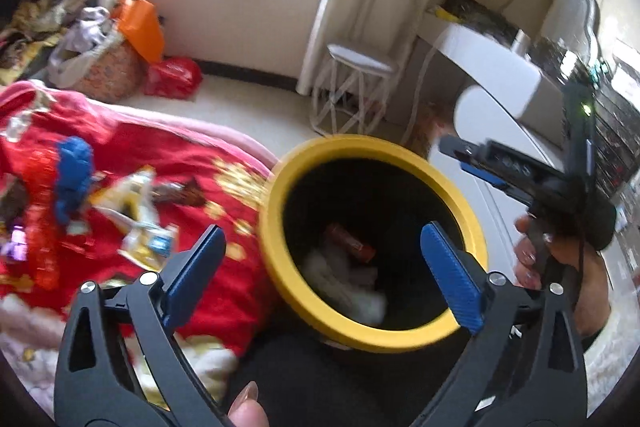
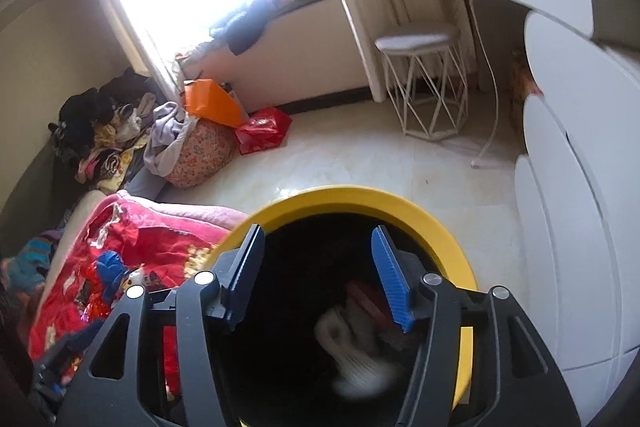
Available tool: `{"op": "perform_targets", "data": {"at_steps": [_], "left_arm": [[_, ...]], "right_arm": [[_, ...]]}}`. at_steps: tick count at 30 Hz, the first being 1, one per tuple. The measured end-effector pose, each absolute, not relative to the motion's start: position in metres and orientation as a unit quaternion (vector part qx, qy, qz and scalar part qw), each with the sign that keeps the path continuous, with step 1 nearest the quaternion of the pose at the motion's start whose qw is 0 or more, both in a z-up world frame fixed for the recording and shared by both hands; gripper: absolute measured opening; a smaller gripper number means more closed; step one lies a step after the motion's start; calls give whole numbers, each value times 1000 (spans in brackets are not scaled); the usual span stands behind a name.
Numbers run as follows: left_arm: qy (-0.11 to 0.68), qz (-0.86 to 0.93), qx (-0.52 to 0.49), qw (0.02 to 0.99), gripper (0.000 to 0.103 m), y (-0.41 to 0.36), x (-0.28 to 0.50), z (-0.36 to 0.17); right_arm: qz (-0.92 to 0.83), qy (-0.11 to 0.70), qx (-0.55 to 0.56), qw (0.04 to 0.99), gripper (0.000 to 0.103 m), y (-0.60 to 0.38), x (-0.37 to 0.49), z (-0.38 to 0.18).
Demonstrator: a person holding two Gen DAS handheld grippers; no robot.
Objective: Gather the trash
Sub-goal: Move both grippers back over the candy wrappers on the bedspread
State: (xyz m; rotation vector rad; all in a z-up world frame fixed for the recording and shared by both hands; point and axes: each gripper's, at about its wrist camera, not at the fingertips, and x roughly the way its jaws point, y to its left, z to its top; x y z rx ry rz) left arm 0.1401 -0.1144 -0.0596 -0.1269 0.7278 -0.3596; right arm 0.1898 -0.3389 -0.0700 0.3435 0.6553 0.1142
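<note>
A black trash bin with a yellow rim point(image 1: 304, 291) stands beside the bed; inside lie white tissue point(image 1: 352, 287) and a red wrapper point(image 1: 350, 241). The bin's yellow rim also shows in the right wrist view point(image 2: 448, 227), with the white tissue point(image 2: 356, 351) in it. My left gripper point(image 1: 324, 251) is open and empty, its jaws straddling the bin's near left rim. My right gripper point(image 2: 316, 255) is open and empty over the bin's mouth; it also shows at the right of the left wrist view point(image 1: 520, 171). Loose wrappers point(image 1: 140, 223) and a blue crumpled piece point(image 1: 74, 175) lie on the red bedcover point(image 1: 200, 155).
A white wire stool point(image 2: 424, 83) stands on the pale tiled floor by the curtain. A white cabinet point(image 2: 576, 211) is right of the bin. An orange bag point(image 2: 212, 103), a red bag point(image 2: 262, 129) and heaps of clothes point(image 2: 100, 131) sit near the window seat.
</note>
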Motion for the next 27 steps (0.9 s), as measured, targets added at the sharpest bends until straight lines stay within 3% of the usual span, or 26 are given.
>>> {"op": "perform_targets", "data": {"at_steps": [11, 27], "left_arm": [[303, -93, -79, 945, 92, -58, 130, -23], [271, -12, -119, 955, 92, 16, 121, -8]], "right_arm": [[127, 290, 135, 939, 58, -285, 172, -39], [222, 310, 80, 921, 59, -195, 157, -34]]}}
